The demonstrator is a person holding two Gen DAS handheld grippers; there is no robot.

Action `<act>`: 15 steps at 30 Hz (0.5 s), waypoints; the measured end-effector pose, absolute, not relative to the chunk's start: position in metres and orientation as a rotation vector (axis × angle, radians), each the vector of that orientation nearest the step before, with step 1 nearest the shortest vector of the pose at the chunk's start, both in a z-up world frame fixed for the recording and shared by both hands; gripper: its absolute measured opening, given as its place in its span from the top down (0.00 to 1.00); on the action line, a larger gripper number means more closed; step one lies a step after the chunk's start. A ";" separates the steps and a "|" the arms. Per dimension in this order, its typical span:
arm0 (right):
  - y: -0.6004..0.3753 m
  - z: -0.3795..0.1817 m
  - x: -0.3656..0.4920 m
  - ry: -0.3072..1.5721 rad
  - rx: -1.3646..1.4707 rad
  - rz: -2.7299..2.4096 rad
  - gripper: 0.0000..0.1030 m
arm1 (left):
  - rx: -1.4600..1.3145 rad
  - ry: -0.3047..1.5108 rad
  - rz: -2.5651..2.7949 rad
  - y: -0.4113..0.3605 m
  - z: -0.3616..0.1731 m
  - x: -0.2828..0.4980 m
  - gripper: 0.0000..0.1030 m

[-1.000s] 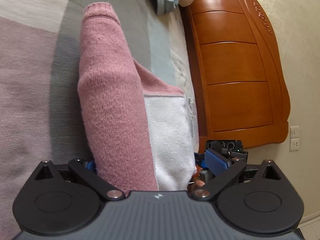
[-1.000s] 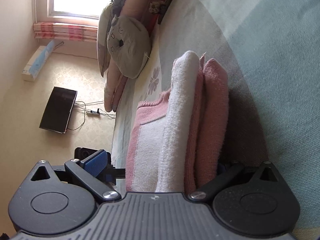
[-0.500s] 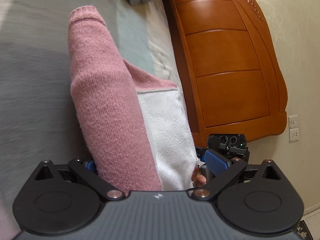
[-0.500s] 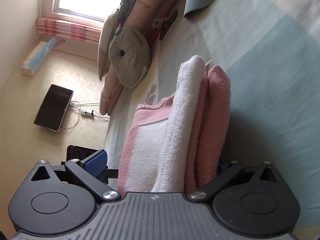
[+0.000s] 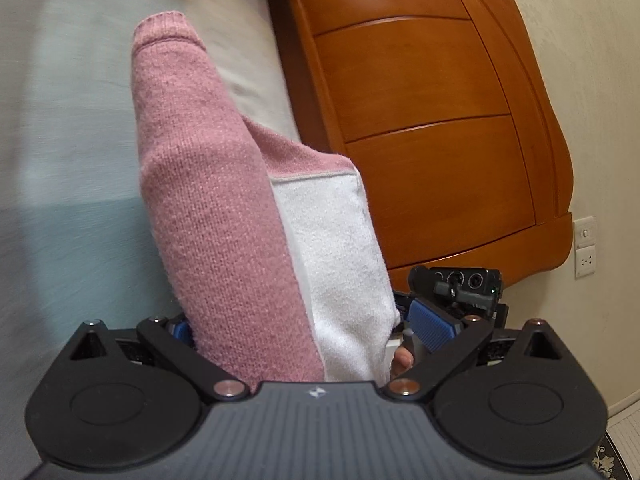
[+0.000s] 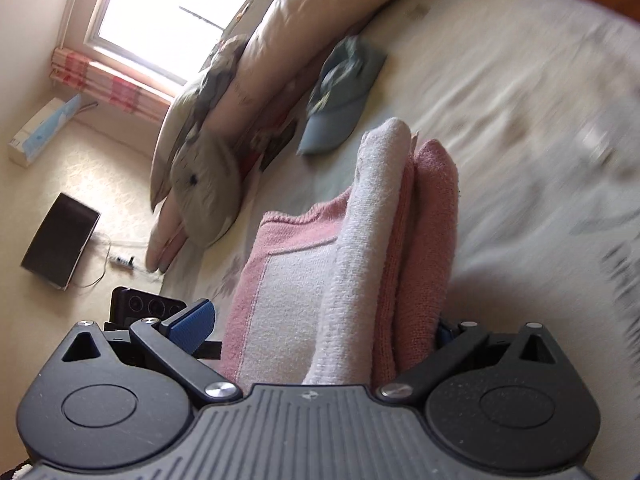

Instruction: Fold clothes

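A folded pink-and-white knit sweater [image 5: 224, 216] is held up over the bed [image 5: 60, 160]. It runs away from my left gripper [image 5: 296, 332], which is shut on its near end, and its pink cuff points away. In the right wrist view the same sweater [image 6: 384, 240] shows as stacked white and pink layers. My right gripper [image 6: 332, 332] is shut on that bundle. Each view shows the other gripper's blue pad [image 5: 432, 324] [image 6: 192, 324] beside the sweater. A person's fingertip [image 5: 402, 360] peeks out next to the white panel.
A wooden headboard [image 5: 420, 120] rises on the right, with a wall socket [image 5: 585, 248] beyond it. A blue cap [image 6: 340, 104] lies on the sheet near long pillows and a grey plush rabbit [image 6: 208, 184]. A black panel [image 6: 60, 240] and cables lie on the floor.
Both grippers have carried the sweater along the bed toward the headboard and pillows. The sheet behind it changed from grey and pink stripes to pale blue and white. The grips are unchanged.
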State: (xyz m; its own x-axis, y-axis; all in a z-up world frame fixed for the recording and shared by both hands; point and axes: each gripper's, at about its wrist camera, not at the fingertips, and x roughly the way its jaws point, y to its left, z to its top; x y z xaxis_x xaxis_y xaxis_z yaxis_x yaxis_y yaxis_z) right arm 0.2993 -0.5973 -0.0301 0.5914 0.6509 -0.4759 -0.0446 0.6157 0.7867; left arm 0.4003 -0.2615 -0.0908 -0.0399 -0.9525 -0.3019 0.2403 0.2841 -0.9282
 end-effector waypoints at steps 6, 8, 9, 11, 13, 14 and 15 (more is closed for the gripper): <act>-0.648 -0.040 0.308 0.826 0.817 0.372 0.00 | -0.743 1.214 -1.172 -0.309 -0.104 0.410 0.04; -0.657 -0.044 0.305 0.816 0.820 0.331 0.00 | -0.732 1.220 -1.166 -0.320 -0.110 0.411 0.04; -0.661 -0.046 0.303 0.808 0.824 0.308 0.00 | -0.728 1.231 -1.161 -0.322 -0.115 0.410 0.04; -0.670 -0.049 0.299 0.792 0.831 0.262 0.00 | -0.700 1.236 -1.159 -0.317 -0.117 0.407 0.04; -0.678 -0.052 0.294 0.776 0.838 0.216 0.00 | -0.671 1.240 -1.157 -0.312 -0.119 0.404 0.04; -0.682 -0.054 0.292 0.768 0.842 0.193 0.00 | -0.657 1.242 -1.155 -0.309 -0.120 0.402 0.04; -0.686 -0.055 0.290 0.759 0.845 0.170 0.00 | -0.642 1.243 -1.154 -0.306 -0.120 0.401 0.04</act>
